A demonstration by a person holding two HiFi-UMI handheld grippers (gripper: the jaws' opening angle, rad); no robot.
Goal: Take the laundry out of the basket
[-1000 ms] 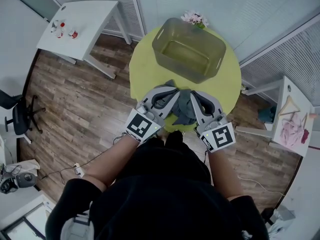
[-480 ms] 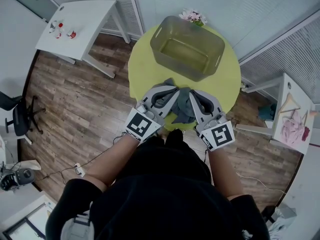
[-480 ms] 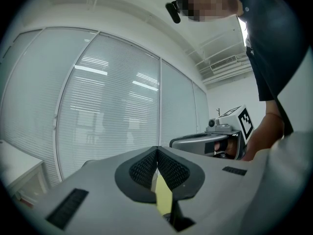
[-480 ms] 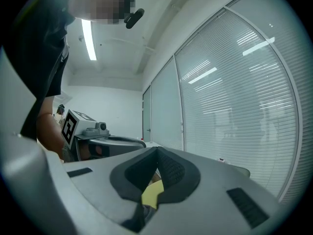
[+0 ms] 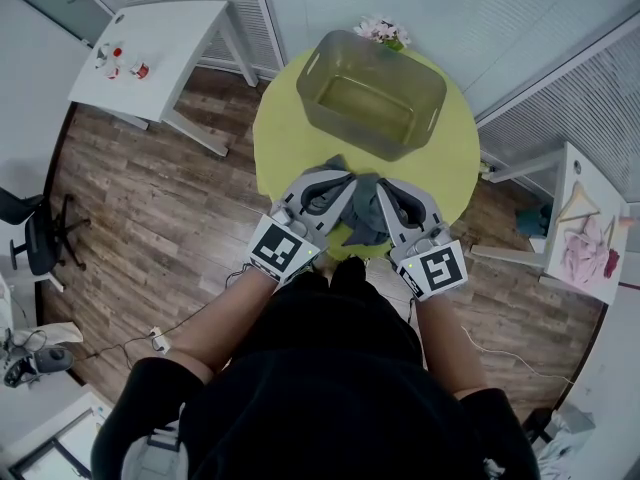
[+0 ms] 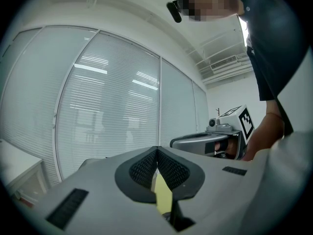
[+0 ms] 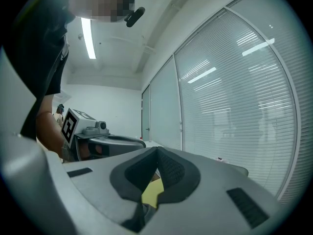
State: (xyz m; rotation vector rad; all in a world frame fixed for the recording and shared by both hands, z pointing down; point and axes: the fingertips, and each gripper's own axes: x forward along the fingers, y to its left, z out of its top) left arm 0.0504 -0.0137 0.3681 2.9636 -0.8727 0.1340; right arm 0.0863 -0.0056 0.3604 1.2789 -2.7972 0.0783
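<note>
The translucent basket (image 5: 430,110), on the far side of the round yellow-green table (image 5: 285,138), looks empty. The grey laundry (image 5: 365,213) lies heaped at the table's near edge. The left gripper (image 6: 157,150) and right gripper (image 7: 157,151) flank the heap with jaws pressed together and no cloth between the pads, so the task looks essentially finished.

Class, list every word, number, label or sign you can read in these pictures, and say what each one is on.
No words or numbers can be read.
Left gripper and right gripper: square markers only, no letters.
Small items on the white table: too small to read.
</note>
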